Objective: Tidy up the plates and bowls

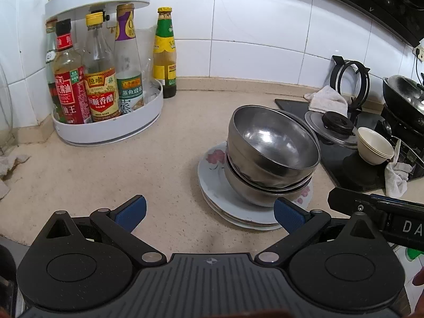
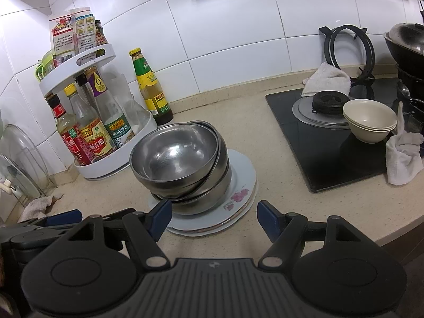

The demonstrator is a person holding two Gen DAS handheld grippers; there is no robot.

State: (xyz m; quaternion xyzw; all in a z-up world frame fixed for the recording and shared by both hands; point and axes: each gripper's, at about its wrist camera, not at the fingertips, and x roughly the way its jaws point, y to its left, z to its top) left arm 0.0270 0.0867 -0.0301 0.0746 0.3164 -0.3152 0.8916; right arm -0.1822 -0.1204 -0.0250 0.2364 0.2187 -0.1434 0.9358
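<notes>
A speckled beige stone countertop [image 1: 132,164] runs beneath white wall tiles, with a white two-tier rotating rack of sauce bottles [image 1: 106,129] in the corner and a black glass hob [image 2: 326,143] further along; near the middle of the counter a nest of dull stainless-steel bowls [image 2: 180,156] sits tilted and off-centre on a short stack of pale floral-print ceramic plates [image 2: 238,185]; two nested cream bowls [image 2: 368,122] stand apart on the hob, just beside a crumpled white cloth [image 2: 402,156]; the left gripper [image 1: 209,212] is spread wide and empty, hovering short of the plate stack, its right pad near the plate rim; the right gripper [image 2: 214,217] is likewise wide apart and empty, near the front edge of the plates; the steel bowls look light, stiff and slippery, so a pinch across the top bowl's rim wall seems the surest hold, and the lean suggests they may slide when disturbed; the plates are likely heavier and fragile, best taken at the overhanging rim and lifted level
</notes>
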